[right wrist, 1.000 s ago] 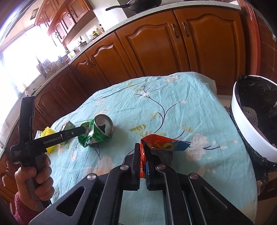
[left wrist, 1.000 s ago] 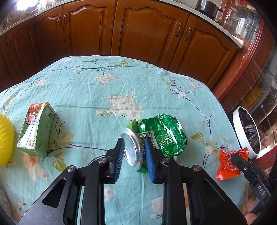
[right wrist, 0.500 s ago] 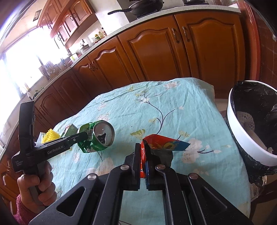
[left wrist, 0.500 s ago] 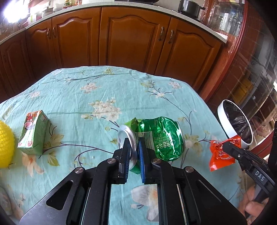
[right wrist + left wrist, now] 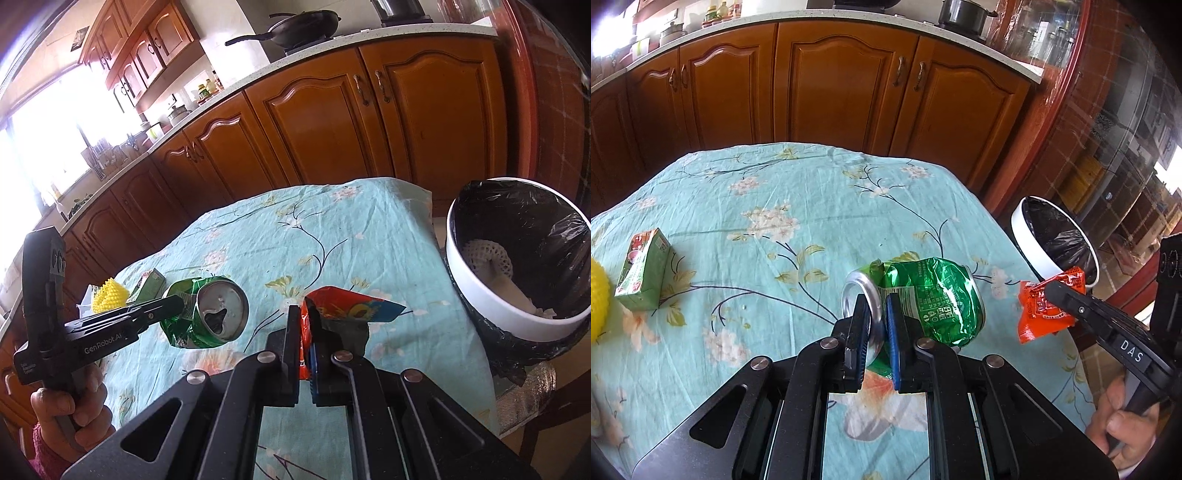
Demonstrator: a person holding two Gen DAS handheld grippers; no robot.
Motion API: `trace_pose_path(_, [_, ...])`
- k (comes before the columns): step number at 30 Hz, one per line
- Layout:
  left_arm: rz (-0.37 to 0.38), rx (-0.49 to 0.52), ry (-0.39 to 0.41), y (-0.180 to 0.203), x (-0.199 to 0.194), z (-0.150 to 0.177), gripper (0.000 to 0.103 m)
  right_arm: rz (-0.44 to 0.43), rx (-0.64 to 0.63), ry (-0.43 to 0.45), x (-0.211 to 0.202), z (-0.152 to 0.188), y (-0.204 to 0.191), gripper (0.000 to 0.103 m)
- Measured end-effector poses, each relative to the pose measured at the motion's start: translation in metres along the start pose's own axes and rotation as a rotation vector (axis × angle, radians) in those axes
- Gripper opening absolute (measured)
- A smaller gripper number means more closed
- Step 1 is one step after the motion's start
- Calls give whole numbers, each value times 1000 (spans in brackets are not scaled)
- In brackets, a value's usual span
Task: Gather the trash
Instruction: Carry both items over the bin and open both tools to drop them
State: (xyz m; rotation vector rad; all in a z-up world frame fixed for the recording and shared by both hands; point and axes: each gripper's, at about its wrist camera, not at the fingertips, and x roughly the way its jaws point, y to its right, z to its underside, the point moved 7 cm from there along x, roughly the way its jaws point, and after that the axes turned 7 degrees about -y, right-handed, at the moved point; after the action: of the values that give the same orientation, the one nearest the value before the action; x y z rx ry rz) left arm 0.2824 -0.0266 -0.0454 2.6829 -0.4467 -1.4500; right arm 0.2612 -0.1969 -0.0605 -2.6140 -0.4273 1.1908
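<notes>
Left wrist view looks down two black fingers over a table (image 5: 783, 206) with a teal flowered cloth. The left gripper (image 5: 876, 334) has its jaws closed on the rim of a crushed green can (image 5: 931, 299), one pad inside the silver end, the other on the outside wall; pinching the thin rim probably gives a firmer hold than spanning the dented body. The can juts forward past the jaws, apparently clear of the cloth. Far left of the jaws, a green juice carton (image 5: 642, 269) and a yellow spiky ball (image 5: 597, 299) sit on the table. Right wrist view shows the right gripper (image 5: 304, 347) with jaws shut tight on a red snack wrapper (image 5: 347, 306), clamped at one edge so the rest fans out ahead of the jaws. A white bin (image 5: 480, 295) with a black liner stands off the table's edge, ahead and right of these jaws. Both pieces appear held ready for carrying to it.
</notes>
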Motion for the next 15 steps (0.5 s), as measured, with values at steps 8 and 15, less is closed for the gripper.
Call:
trace_pose_path(8, [7, 33, 6, 18, -5, 3, 8, -3, 5, 9, -10, 4, 5, 3])
trace_pose_path(15, [19, 58, 10, 34, -6, 4, 8, 0, 9, 23, -22, 6, 12, 3])
